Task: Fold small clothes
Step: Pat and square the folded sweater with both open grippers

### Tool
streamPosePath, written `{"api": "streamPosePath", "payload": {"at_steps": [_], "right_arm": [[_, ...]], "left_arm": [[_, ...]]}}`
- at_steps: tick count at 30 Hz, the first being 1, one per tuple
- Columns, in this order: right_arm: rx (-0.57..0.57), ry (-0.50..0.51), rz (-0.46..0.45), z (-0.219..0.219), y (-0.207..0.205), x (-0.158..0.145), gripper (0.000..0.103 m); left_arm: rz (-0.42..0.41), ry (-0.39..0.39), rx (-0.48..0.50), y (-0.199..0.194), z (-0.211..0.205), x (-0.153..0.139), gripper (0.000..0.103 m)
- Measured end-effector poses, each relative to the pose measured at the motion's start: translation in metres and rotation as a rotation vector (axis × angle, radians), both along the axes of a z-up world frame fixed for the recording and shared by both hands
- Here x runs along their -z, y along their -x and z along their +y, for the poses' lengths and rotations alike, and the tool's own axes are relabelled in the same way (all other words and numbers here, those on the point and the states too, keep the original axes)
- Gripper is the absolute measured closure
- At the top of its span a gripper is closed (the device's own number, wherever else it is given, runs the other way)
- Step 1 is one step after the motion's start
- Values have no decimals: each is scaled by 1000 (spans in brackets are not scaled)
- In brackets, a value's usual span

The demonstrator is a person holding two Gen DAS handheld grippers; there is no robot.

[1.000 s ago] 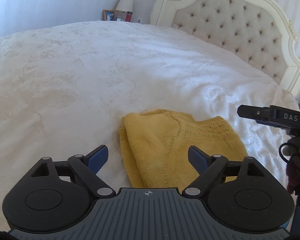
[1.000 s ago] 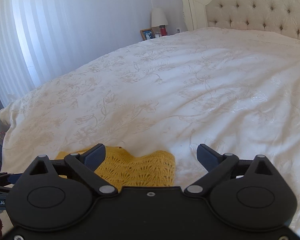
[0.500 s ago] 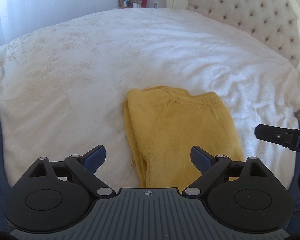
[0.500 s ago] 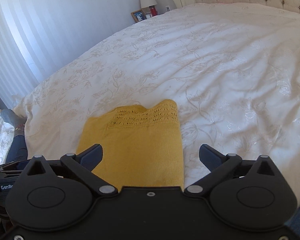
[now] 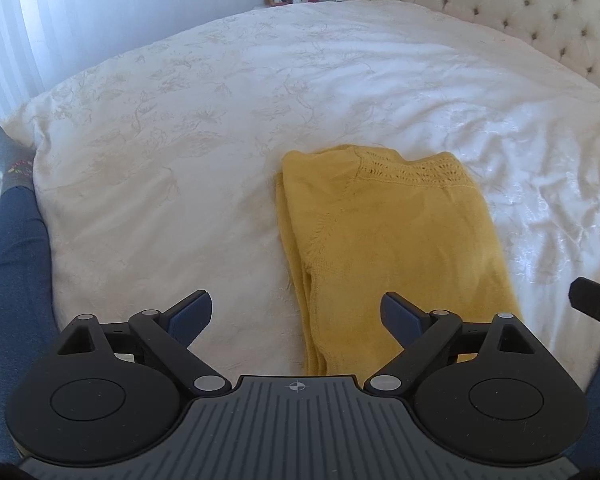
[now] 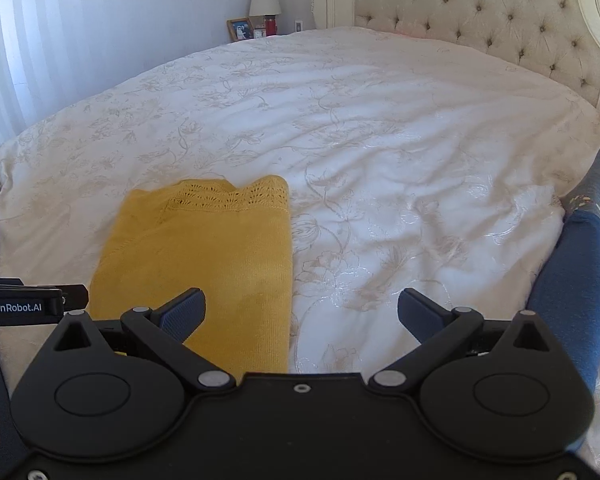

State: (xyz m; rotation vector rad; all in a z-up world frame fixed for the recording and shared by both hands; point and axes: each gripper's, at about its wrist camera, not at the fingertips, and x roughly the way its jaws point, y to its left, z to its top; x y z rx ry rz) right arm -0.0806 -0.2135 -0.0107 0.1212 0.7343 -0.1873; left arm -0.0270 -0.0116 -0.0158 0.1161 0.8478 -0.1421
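1. Both grippers have pulled back and up from the bed over the last second: the yellow sweater [image 5: 388,248], which only peeked out at the near edge before, now shows at nearly its full folded length in both views.
2. The sweater lies folded in a long rectangle on the white bedspread [image 5: 220,120], near the foot of the bed, its lacy knitted edge at the far end. Nothing grips it.
3. The left gripper [image 5: 296,316] hangs over the near end of the sweater with its jaws spread wide and empty; its right finger sits over the yellow cloth, its left over bare bedspread.
4. The right gripper [image 6: 300,312] is also spread wide and holds nothing. Its left finger overlaps the sweater's near right part, its right finger is over plain bedspread.
5. The left view shows the stacked folded layers along the sweater's left edge, which the right view does not. It also catches the tip of the right gripper at the far right edge.
6. The right view shows the sweater's straight right edge, and the left gripper's side with "GenRobot.AI" lettering at the near left.
7. Far off stand the tufted headboard [image 6: 500,20] and a lamp [image 6: 265,0] beside a framed photo [image 6: 240,29]. A leg in blue with a grey sock [image 6: 572,272] rests at the right edge of the bed in the right view; a like leg lies at the left in the left view.
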Motion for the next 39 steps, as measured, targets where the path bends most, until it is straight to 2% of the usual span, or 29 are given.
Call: {"api": "streamPosePath", "payload": {"at_steps": [3,10,39], "right_arm": [[-21,-27,14,0,1,2,3],[-55,-98,36,4,7,8,6],[-32,-162,68,-5,8,16,6]], "left_arm": [[-12,-28,25,6,-3,1,11],[56,11,42,12,-3,7,11],[171,38,42,12,-6,20,11]]}}
